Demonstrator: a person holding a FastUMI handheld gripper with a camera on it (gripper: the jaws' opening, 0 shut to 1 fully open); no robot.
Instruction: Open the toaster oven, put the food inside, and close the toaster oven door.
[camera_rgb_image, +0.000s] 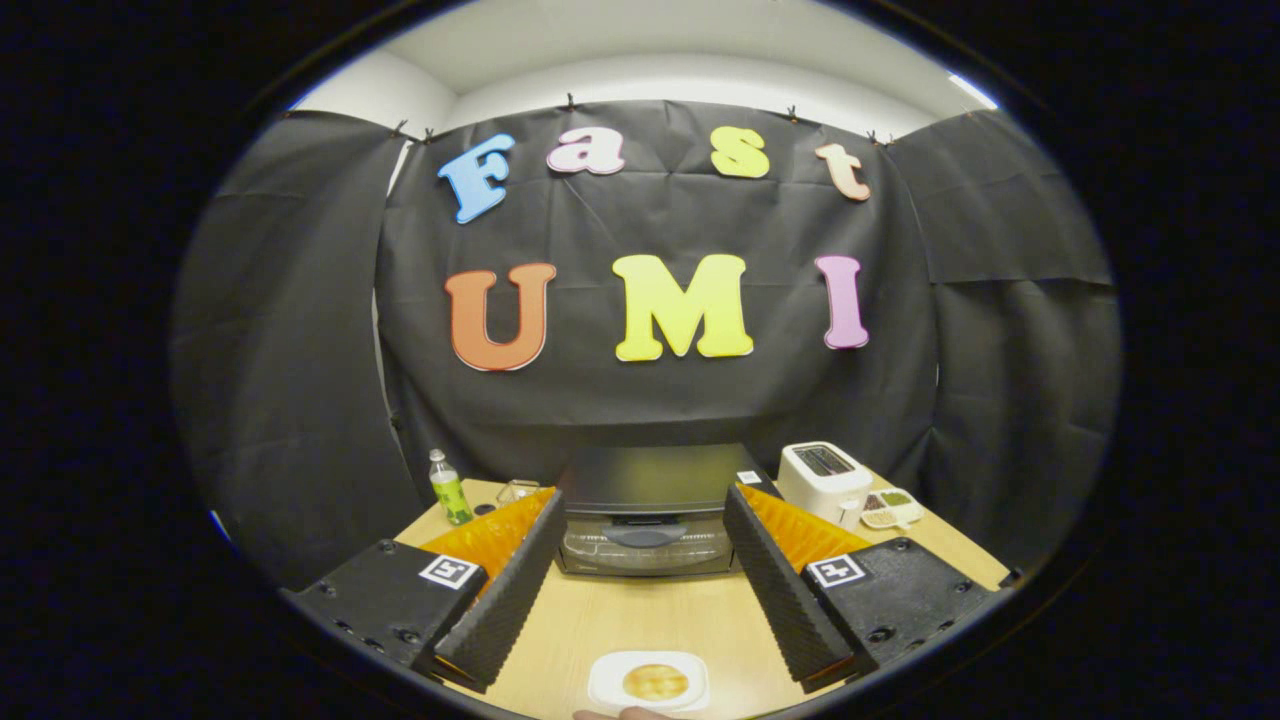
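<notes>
Black cloth walls close off the booth behind a pale wooden counter (650, 620). At the back of it, centred beyond the fingers, sits the toaster oven (648, 512), its glass door shut and the handle (645, 534) across the upper part of the door. The gripper (645, 520) hangs spread wide with nothing between its fingers, framing the oven from well back. Nearer than the fingertips, close under the camera, a small white plate (648, 682) carries the food (655, 682), a round golden piece. Something pale, perhaps a fingertip, touches the plate's near edge, too little of it to be sure.

Off to the right of the oven stand a white toaster (822, 480) and a small dish of snacks (890, 508); to the left, a green-labelled bottle (449, 490) and a clear glass (517, 490).

By my judgement the first step has not begun: the door is closed and the food is outside. The next move calls for advancing to the handle, closing on it and swinging the door open.
</notes>
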